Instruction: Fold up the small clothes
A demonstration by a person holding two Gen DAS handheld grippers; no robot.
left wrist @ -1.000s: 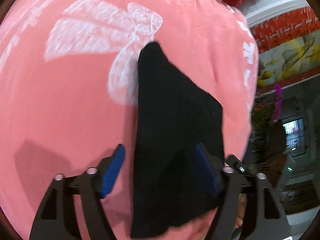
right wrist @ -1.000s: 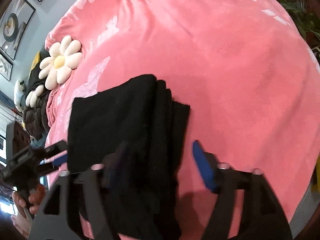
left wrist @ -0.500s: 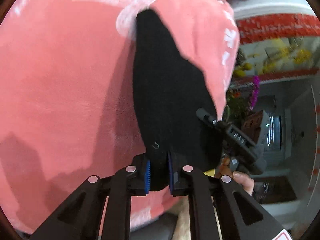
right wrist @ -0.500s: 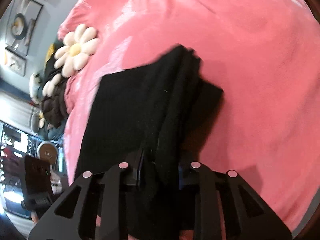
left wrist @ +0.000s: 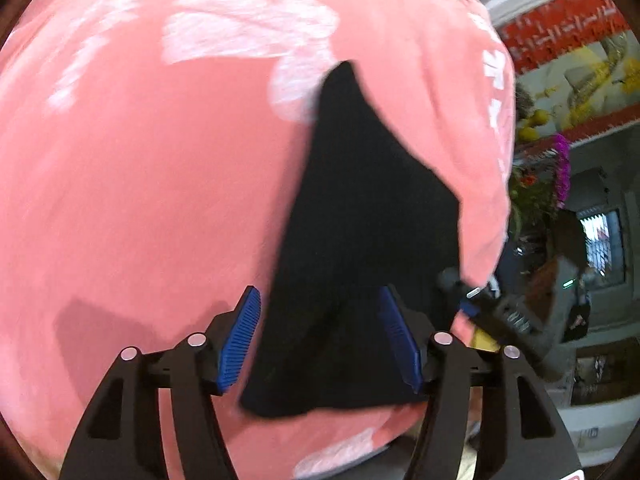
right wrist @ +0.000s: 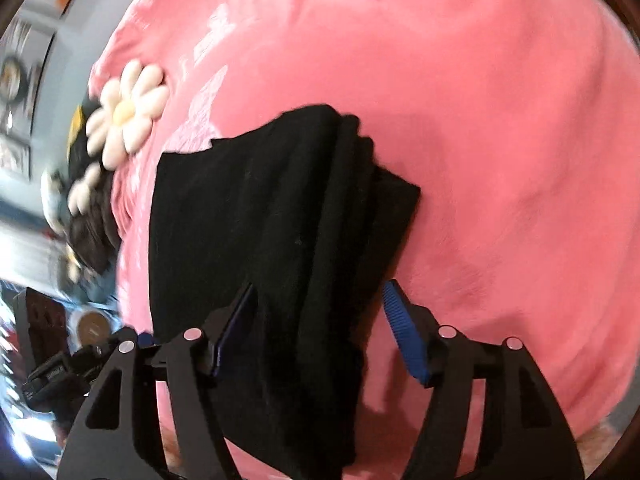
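The black garment [right wrist: 256, 240] lies folded in layers on the pink blanket [right wrist: 500, 140], at the centre of the frame. Both the left gripper [left wrist: 320, 340] and the right gripper [right wrist: 320, 332] are opening their fingers, with cloth between them but not pinched. This fold looks done; perhaps one more remains.

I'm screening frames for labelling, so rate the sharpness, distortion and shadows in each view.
Left wrist view: strong fisheye bulge, white prints on the pink fleece blanket smeared by motion, soft claw shadow at lower left. Right wrist view: white daisy-shaped cushion and room edge streaked; folded black garment nearly detail-free, its folds barely readable.
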